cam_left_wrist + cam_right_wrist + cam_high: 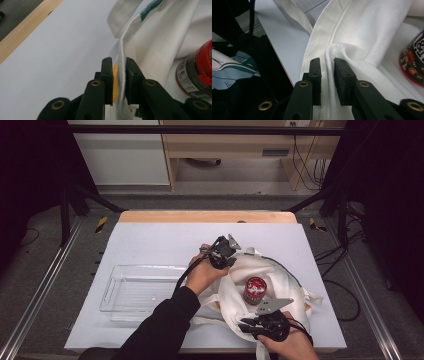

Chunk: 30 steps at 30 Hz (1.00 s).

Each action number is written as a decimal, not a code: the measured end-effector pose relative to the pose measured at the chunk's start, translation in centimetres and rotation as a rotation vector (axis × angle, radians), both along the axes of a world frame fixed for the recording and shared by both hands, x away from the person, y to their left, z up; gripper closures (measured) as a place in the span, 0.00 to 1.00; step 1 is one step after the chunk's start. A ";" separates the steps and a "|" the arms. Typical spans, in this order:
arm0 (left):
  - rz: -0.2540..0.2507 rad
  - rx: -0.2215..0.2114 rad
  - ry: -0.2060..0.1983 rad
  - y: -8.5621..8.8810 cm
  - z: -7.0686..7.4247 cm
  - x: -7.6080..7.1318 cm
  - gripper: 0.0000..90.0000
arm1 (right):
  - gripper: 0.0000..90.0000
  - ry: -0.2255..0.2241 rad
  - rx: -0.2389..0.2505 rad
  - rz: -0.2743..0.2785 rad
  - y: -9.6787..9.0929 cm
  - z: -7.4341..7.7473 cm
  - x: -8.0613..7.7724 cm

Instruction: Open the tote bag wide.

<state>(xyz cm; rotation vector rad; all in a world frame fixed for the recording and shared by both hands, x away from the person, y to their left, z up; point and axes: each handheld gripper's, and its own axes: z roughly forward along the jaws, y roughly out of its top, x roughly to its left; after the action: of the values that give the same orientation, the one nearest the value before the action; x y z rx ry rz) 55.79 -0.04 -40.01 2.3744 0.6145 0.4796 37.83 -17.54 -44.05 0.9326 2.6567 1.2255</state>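
A white cloth bag (282, 279) lies open on the right half of the table, with a red-lidded can (255, 290) standing inside it. My left gripper (227, 252) is at the bag's far rim and is shut on the edge of the fabric (121, 50), which runs upright between its jaws. The can (197, 72) stands just to the right of them. My right gripper (246, 323) is at the bag's near rim, shut on a fold of the white cloth (329, 53). The can (415, 62) is at that view's right edge.
A clear plastic tray (116, 295) sits on the left part of the white table (165, 237). The table's wooden far edge (205, 216) and its near edge (279, 62) bound the work area. Bag straps (312, 297) trail to the right.
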 end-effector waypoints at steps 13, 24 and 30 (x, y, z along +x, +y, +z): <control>0.015 -0.009 -0.022 0.8 0.3 -0.4 0.72 | 0.73 -0.022 0.019 -0.023 -0.2 0.8 0.0; 0.012 -0.018 -0.048 1.0 0.5 -1.0 0.59 | 0.63 -0.071 0.031 -0.081 -1.5 2.2 0.2; 0.010 -0.028 -0.066 1.1 1.0 -1.5 0.53 | 0.57 -0.090 0.033 -0.119 -2.5 2.7 0.6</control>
<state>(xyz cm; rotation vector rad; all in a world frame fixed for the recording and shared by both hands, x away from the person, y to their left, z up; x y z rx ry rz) 54.29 1.05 -38.99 2.3203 0.6002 0.5479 38.43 -20.02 -41.31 0.9995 2.4815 1.2569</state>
